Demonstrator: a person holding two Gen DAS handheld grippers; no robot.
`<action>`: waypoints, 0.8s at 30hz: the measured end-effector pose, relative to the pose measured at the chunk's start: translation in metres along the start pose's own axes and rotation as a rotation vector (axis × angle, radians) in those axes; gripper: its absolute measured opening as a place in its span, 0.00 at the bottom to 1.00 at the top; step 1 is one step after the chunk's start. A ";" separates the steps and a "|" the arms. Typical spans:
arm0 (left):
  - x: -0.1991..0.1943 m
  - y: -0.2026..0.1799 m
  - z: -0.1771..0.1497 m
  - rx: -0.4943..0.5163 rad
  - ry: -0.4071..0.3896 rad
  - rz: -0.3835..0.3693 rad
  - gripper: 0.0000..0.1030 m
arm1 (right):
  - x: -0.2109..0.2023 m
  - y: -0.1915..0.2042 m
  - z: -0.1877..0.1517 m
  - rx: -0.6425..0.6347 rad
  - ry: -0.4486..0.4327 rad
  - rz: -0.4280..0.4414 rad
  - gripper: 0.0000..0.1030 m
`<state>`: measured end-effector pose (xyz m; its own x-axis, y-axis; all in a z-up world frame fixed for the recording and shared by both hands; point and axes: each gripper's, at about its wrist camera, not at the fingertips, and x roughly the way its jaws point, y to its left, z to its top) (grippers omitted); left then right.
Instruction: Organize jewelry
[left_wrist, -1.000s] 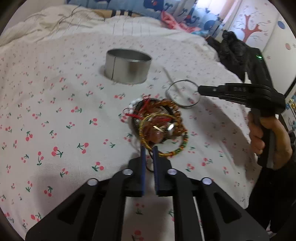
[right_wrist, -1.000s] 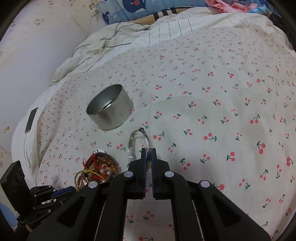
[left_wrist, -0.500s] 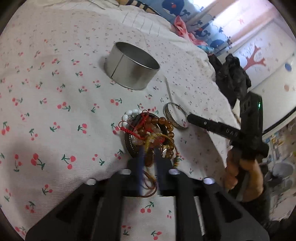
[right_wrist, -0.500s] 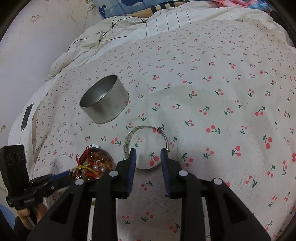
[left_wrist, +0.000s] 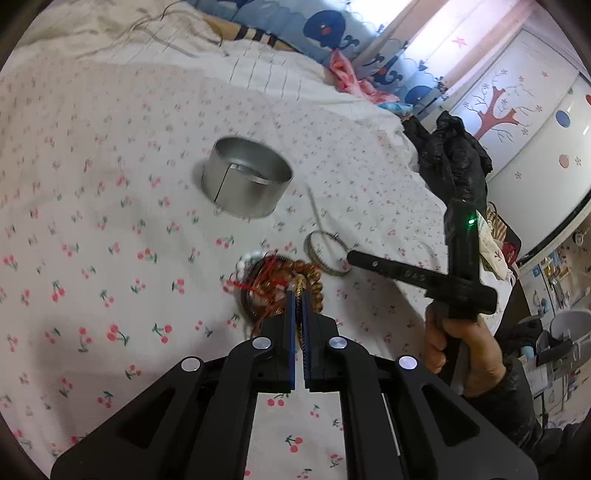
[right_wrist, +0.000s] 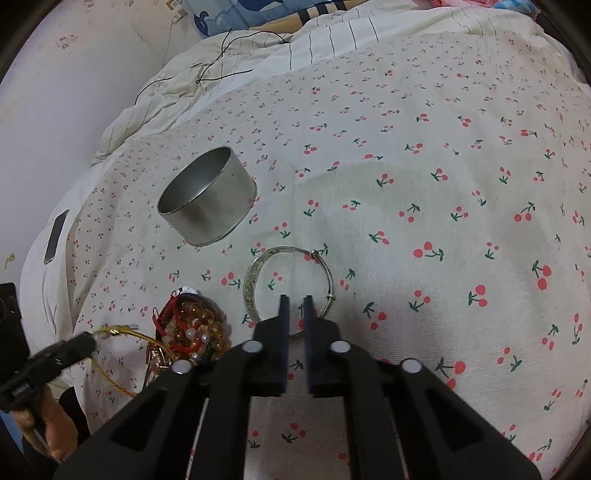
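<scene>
**Gold bangle pickup from the bracelet pile**

We have the thin gold wire bangle (right_wrist: 114, 332) pinched between the nearly closed fingers of the left gripper (left_wrist: 298, 295), at the near edge of the bracelet pile (right_wrist: 192, 328). From the right wrist view, the bangle appears partly raised off the pile of amber beads, pearls and red cord. The pile lies on the cherry-print bedsheet (right_wrist: 424, 184), with the round metal tin (right_wrist: 207, 201) beyond it, apart and apparently empty.

The silver bangle (right_wrist: 288, 280) lies flat on the sheet just beside the pile. The right gripper (right_wrist: 295, 301) hovers over its near rim, fingers narrowly parted and holding nothing.

We judge the step in hand to be separating one piece from the pile. The next move calls for lifting the gold bangle free without dragging the cord, then carrying it to the tin.

The right hand (left_wrist: 461, 347) holds its handle upright, with the fingers pointing across toward the pile.
</scene>
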<state>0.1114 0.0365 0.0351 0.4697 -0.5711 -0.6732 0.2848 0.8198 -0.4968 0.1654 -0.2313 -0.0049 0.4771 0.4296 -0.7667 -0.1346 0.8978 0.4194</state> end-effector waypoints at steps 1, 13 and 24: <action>-0.004 -0.004 0.003 0.013 -0.006 0.005 0.02 | -0.004 -0.001 0.001 0.006 -0.015 0.009 0.02; -0.021 -0.027 0.030 0.131 -0.025 0.069 0.02 | 0.000 -0.002 0.006 -0.016 -0.022 -0.119 0.01; -0.017 -0.021 0.031 0.119 -0.027 0.055 0.02 | 0.022 0.003 0.006 -0.065 0.005 -0.130 0.07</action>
<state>0.1238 0.0299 0.0741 0.5088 -0.5251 -0.6822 0.3540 0.8500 -0.3901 0.1812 -0.2192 -0.0175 0.4897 0.3095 -0.8151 -0.1282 0.9503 0.2838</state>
